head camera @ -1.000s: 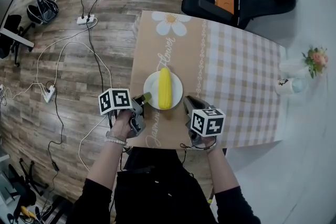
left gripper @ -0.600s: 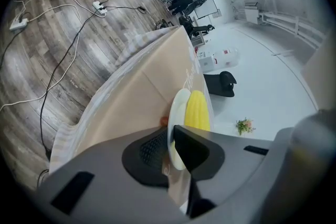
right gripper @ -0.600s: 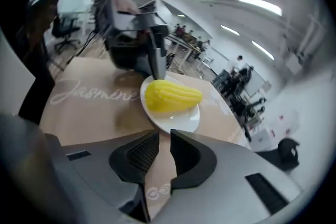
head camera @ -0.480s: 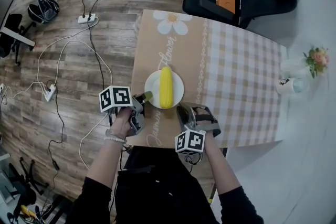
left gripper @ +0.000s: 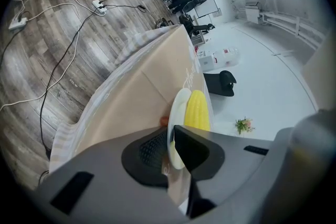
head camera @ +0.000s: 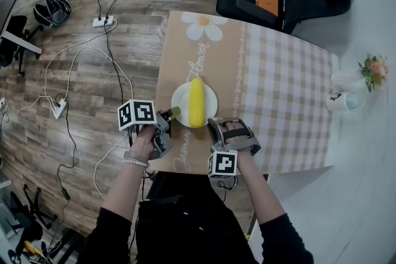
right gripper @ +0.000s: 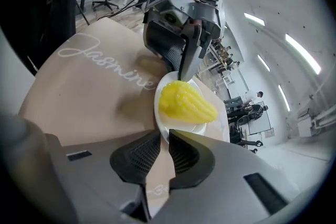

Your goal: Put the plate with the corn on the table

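Biggest worry here: the corn cob [head camera: 196, 102] lies loose on the white plate [head camera: 179, 102], so any tilt could roll it off. The plate sits near the front edge of the table [head camera: 278, 83], on the tan tablecloth [head camera: 185, 52]. I can't tell whether it's fully down or a hair off the cloth.

The left gripper [head camera: 170, 114] is pinched onto the plate's left rim. If it lets go unevenly or drags back, the plate could skid toward the edge or bunch the cloth.

The right gripper [head camera: 213, 123] has its jaws only slightly apart and grips nothing, with the near rim right at its tips. A nudge from it could tip the plate.

Pose-wise, both forearms reach in from the near side. The left gripper slants down with its cube on top, and the right is rolled so its cube faces the person.
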Tool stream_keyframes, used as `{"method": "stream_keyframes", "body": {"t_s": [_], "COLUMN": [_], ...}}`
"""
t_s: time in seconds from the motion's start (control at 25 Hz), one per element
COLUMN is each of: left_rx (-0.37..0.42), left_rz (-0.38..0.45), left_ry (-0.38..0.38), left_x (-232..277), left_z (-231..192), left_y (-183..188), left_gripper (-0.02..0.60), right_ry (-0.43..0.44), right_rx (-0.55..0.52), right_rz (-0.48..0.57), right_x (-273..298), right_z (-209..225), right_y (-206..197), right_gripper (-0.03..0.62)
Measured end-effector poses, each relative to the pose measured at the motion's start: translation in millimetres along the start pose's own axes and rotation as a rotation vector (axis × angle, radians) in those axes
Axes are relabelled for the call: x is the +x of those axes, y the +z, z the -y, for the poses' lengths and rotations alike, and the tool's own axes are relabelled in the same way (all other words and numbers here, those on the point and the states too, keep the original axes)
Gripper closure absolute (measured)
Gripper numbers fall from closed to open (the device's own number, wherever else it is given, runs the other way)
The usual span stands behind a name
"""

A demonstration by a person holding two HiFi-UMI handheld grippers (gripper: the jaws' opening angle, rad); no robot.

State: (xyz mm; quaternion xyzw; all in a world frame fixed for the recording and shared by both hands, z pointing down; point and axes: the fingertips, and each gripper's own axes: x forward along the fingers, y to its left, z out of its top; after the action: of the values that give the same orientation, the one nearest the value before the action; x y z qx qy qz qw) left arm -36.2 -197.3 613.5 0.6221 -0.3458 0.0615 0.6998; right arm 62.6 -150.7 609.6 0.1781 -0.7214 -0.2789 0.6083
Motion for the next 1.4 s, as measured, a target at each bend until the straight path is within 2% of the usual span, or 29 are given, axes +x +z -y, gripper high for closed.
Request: {"method": "stream_keyframes", "body": {"t_s": [0.12, 0.32, 0.52, 0.6, 0.68, 0.76, 0.88, 1.0, 1.12, 1.24, 1.4], "left_rx": [0.007, 0.019, 0.061, 0.108, 0.189, 0.305, 0.482, 0.636, 0.796, 0.915, 1.074], "left_rz": [-0.011, -0.026, -0.029, 0.002, 0.051, 0.100, 0.162, 0.228, 0.292, 0.362, 0.438], "left_ry": [-0.012, -0.030, -0.035, -0.026, -0.001, 0.039, 0.072, 0.083, 0.054, 0.018, 0.025], "left_x": [2, -3, -25, -32, -38, -43, -52, -63, -74, -88, -109], "left_z": [3, 9, 0, -2, 0, 3, 17, 38, 73, 109, 142], "left_y": [-1, -1, -4, -3, 0, 3, 6, 8, 6, 7, 3], "left_gripper": [0.527, 0.441, 0.439, 0.443, 0.505, 0.555, 0.567, 0.569, 0.569, 0.569, 0.569], "right_ry": [0.020, 0.030, 0.024, 0.008, -0.008, -0.009, 0.005, -0.039, -0.072, -0.114, -0.193], "right_rx": [0.010, 0.022, 0.021, 0.021, 0.043, 0.093, 0.214, 0.352, 0.595, 0.861, 1.114], "right_rz": [-0.019, -0.044, -0.049, -0.041, -0.032, -0.010, 0.010, 0.047, 0.106, 0.211, 0.378], "right_x": [1, 3, 2, 3, 2, 1, -6, -21, -48, -75, -115], "right_z": [-1, -2, -3, -2, -1, -1, 2, 10, 30, 58, 97], "right_y": [-1, -2, 0, 0, -1, -2, -6, -12, -12, -13, -14], "right_gripper": [0.514, 0.512, 0.511, 0.508, 0.505, 0.499, 0.494, 0.536, 0.548, 0.551, 0.551]}}
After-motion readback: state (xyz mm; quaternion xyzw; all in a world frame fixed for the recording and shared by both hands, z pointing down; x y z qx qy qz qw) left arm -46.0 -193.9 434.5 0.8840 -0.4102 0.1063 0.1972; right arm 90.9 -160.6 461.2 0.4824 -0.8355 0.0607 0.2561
